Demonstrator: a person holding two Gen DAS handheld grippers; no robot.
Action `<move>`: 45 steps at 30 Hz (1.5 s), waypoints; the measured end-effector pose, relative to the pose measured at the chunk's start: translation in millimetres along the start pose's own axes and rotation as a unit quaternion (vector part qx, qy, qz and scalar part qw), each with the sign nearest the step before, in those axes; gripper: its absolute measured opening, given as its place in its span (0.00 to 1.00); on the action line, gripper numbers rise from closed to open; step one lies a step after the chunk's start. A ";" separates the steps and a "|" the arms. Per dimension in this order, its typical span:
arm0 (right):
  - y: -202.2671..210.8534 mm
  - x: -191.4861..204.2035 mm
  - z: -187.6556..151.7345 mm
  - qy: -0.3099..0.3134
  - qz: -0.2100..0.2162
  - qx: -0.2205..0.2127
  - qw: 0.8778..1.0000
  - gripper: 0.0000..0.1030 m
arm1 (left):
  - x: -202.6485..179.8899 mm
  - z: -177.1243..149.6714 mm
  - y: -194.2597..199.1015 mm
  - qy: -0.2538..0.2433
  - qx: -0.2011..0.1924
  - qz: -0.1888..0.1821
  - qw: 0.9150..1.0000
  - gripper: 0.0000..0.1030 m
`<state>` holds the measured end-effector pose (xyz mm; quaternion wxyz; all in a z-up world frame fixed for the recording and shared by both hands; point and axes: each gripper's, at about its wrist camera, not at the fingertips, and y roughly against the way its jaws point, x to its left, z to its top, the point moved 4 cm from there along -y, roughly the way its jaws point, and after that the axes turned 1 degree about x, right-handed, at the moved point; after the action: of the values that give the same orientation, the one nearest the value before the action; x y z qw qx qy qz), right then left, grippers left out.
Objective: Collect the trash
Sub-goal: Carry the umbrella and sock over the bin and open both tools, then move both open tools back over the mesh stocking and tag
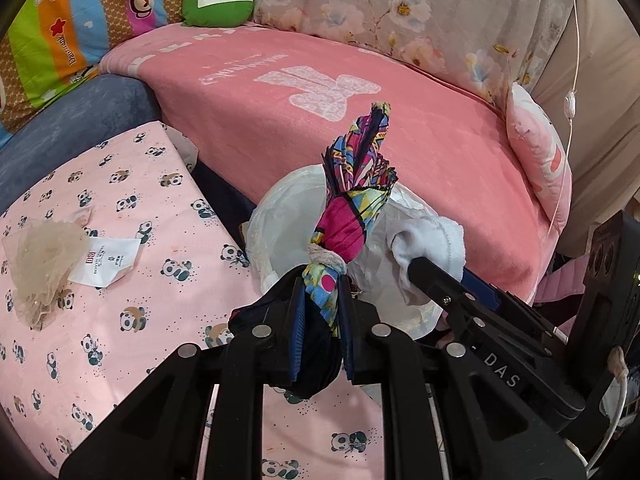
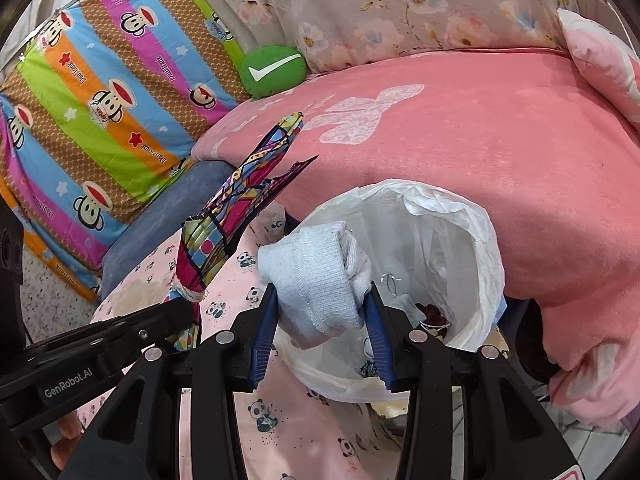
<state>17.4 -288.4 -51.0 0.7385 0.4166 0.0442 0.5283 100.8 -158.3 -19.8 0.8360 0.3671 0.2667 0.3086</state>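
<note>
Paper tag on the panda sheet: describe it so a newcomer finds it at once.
Start at the pink panda sheet beside the pink blanket. Near its left edge lies a beige mesh wad; the tag touches its right side. It alone is flat white paper, with a small red logo.

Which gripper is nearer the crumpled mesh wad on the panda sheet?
Left. The left gripper, clamping the colourful cloth, is beside the bin; the mesh wad lies off to its left. The right gripper is farther away, over the bin.

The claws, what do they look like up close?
Both claws, left and right, are black plastic with ribbed blue pads and round silver studs. White lettering marks each side: "DAS" on the right one, "GenRobot.AI" on the left one.
</note>
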 end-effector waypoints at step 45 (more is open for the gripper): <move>-16.4 32.3 -1.6 0.051 -0.030 0.018 0.998 0.56 | 58.1 -13.2 15.6 0.058 -0.022 0.057 0.996 0.47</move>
<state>42.9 -262.6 -50.8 0.7433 0.4010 0.1040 0.5252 125.7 -102.6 -28.2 0.8082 0.3445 0.2860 0.3824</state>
